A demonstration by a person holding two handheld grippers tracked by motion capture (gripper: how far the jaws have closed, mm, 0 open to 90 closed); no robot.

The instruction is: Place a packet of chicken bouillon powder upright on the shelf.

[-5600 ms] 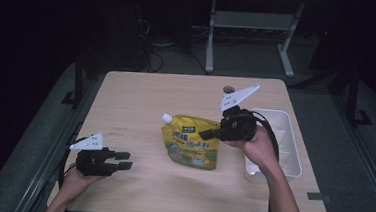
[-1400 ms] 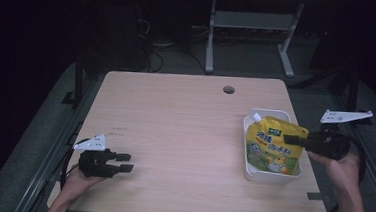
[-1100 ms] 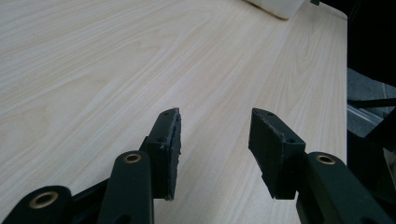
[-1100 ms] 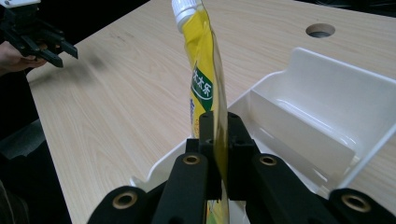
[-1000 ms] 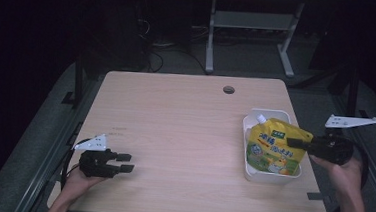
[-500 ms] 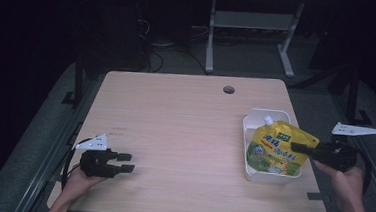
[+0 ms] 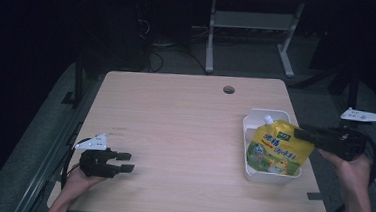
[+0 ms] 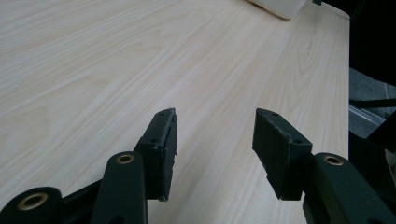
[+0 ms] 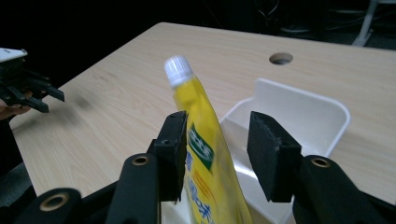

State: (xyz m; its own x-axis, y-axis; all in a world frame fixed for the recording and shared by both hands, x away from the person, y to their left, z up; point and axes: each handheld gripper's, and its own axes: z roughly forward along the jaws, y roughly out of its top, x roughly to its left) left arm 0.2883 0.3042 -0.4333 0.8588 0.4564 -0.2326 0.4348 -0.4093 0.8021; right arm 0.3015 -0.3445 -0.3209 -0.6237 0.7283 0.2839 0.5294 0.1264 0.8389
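Item: yellow spouted refill pouch (image 7: 275,151). Location: standing in white plastic bin (image 7: 255,121), between your right hand-held gripper (image 9: 215,140) pads. Long axis near upright, white cap (image 9: 177,70) tilted away from hand-held gripper. Jaws just opened; left pad at pouch face, right pad apart: released, no squeeze. Your left hand-held gripper (image 8: 215,140): half-wide, nothing between, low over tabletop (image 7: 184,126), well apart. Right hand nearer; withdraw straight back along jaw line.

A: In the right gripper view the yellow pouch (image 9: 205,177) is cut off by the bottom edge; its lower half cannot be seen.

B: The white bin (image 8: 280,5) is clipped at the far edge of the left gripper view; the pouch's print is too small to read.
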